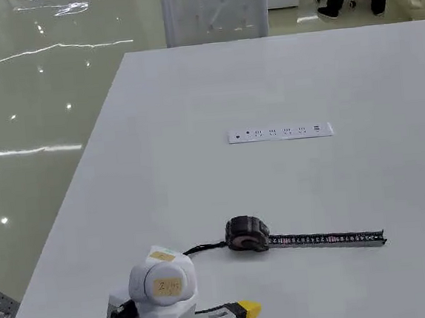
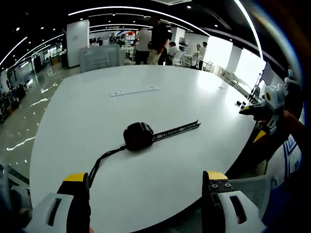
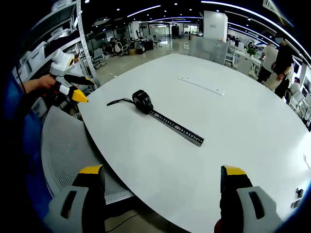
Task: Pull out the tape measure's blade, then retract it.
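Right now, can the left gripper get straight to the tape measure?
Probably yes. The left gripper is open and faces the tape measure across bare table. Only the thin strap trailing from it lies in between, and that should not block the way.

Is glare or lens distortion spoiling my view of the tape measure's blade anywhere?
Head view: soft even light, no glare on the table, bright streaks on the floor beyond; blade sharp, digits tiny. Left gripper view: fisheye bows the table edge; blade dark, markings unreadable. Right gripper view: same bowing; blade ticks show, numbers don't.
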A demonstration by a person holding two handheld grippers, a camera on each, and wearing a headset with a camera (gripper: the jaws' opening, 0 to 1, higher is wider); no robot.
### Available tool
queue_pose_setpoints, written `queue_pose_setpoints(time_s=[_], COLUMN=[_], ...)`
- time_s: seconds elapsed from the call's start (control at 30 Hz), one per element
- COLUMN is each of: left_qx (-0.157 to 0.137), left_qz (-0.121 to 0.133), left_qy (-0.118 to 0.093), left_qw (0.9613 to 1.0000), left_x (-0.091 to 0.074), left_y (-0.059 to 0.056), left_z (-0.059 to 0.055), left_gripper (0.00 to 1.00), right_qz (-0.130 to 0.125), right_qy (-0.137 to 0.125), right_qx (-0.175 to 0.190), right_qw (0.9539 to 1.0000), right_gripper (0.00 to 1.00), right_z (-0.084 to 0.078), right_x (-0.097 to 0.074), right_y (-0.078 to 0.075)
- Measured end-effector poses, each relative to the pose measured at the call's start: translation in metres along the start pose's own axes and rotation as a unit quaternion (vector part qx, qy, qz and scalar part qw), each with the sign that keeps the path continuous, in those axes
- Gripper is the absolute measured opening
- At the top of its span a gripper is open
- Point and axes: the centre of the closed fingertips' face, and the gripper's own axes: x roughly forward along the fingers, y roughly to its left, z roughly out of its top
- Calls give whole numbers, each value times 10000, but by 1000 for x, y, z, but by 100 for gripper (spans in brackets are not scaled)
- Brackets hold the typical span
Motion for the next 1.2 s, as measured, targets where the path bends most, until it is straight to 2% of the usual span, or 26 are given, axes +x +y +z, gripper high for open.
queue_pose_setpoints(time_s=[0.23, 0.37, 0.5, 0.7, 0.87, 1.0, 1.2], left_qx=[63, 168, 230, 82, -101, -45, -49], left_qz=[39, 28, 42, 135, 146, 168, 336], left_qy=[131, 138, 168, 130, 165, 239, 232], left_qw=[9999, 9998, 9996, 9998, 9997, 9996, 9992], left_x=[19, 27, 36, 53, 70, 82, 95], left_y=[-3, -6, -7, -6, -6, -6, 1], left_z=[13, 24, 29, 37, 38, 37, 41], left_gripper=[92, 92, 89, 87, 87, 86, 86], right_qz=[85, 146, 223, 359, 461, 537, 660], right_qy=[160, 211, 272, 352, 416, 492, 594], right_qx=[-208, -292, -432, -592, -707, -830, -1110], right_qw=[9996, 9992, 9984, 9970, 9956, 9939, 9898], right_gripper=[95, 94, 93, 92, 91, 91, 89], right_z=[-3, -2, 0, 3, 5, 7, 8], right_x=[9, 16, 26, 43, 57, 66, 81], right_y=[-14, -21, -26, -34, -42, -49, -60])
